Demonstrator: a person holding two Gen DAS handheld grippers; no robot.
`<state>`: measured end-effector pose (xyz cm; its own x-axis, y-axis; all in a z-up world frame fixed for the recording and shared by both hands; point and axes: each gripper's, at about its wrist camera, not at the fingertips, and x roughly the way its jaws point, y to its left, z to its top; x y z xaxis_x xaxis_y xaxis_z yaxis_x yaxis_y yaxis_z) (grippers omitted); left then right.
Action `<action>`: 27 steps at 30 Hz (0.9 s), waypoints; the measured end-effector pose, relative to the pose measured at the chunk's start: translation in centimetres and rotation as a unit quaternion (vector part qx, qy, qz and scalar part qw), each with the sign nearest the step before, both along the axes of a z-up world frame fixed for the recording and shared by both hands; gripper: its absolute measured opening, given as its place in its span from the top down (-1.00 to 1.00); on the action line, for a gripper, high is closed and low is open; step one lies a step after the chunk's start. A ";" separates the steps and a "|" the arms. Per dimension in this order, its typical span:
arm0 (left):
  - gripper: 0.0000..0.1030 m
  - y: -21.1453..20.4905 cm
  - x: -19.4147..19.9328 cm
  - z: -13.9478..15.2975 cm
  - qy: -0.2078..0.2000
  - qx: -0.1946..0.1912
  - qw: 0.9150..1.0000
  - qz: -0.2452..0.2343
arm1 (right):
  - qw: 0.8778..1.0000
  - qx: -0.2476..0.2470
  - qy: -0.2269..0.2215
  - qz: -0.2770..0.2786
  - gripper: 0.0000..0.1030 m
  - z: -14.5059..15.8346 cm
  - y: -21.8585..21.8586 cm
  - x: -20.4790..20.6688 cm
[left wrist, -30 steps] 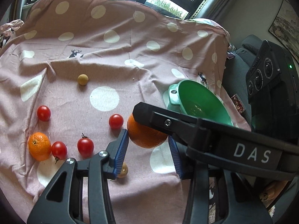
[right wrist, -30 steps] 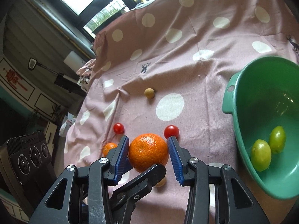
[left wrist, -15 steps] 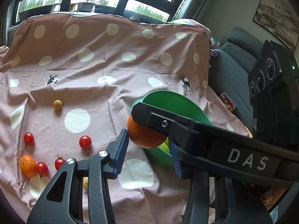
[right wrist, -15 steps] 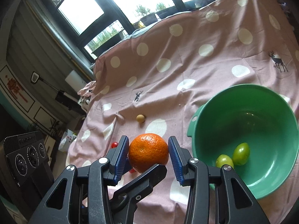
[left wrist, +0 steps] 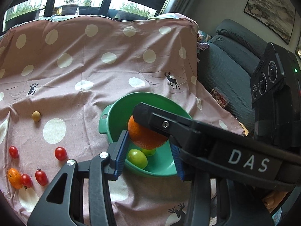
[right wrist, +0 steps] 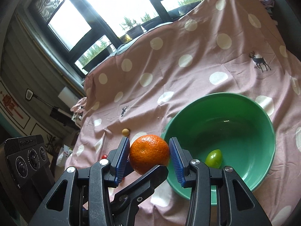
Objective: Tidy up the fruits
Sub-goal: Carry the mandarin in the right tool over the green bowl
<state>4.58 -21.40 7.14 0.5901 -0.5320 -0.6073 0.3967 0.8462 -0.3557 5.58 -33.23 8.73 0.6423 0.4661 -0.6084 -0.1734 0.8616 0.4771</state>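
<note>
**Step in hand: place the orange in the bowl.**

1. Cloth [left wrist: 112, 71]: pink with white dots. It lies below both claws and carries all the fruit.
2. Bowl [right wrist: 263, 124]: green. It sits below and ahead of the right claw [right wrist: 149, 150], toward that claw's right side.
3. Orange [right wrist: 148, 154]: the right claw holds it between its blue pads, clear of the cloth, just beside the near-left rim of the bowl.
4. Left claw [left wrist: 148, 150]: its jaws stand narrow around the same orange, and one finger runs under the fruit. It cannot be told whether its pads press on it.
5. Green fruits [left wrist: 137, 157]: two lie in the bowl, below the orange.
6. Tomatoes [left wrist: 60, 153], a small orange [left wrist: 14, 177] and a tan ball [left wrist: 36, 116]: these lie loose on the cloth, well to the left of the left claw.

Procedure, as judged:
- Carry the orange further over the bowl's middle before letting go.
- Lower it close to the green fruits so that it neither drops hard nor bounces out.
- Open both claws together.
- Draw each claw back along its own line so that the crossed fingers do not snag.
</note>
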 end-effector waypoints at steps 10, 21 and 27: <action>0.15 -3.3 1.5 -0.9 0.017 0.002 1.000 -0.027 | 0.999 0.001 0.012 -0.038 0.11 -0.7 -3.1 0.5; 0.15 -6.0 3.9 -3.3 0.061 0.008 0.997 -0.051 | 0.996 0.005 0.053 -0.067 0.11 -2.8 -6.0 2.1; 0.15 -7.1 5.2 -4.6 0.087 0.012 0.994 -0.067 | 0.993 0.000 0.081 -0.081 0.11 -4.2 -6.9 3.1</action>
<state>9.74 -28.50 2.54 0.3995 -0.5836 -0.7070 0.4407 0.7985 -0.4101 8.66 -40.18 4.54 0.6024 0.3645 -0.7101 0.0464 0.8722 0.4870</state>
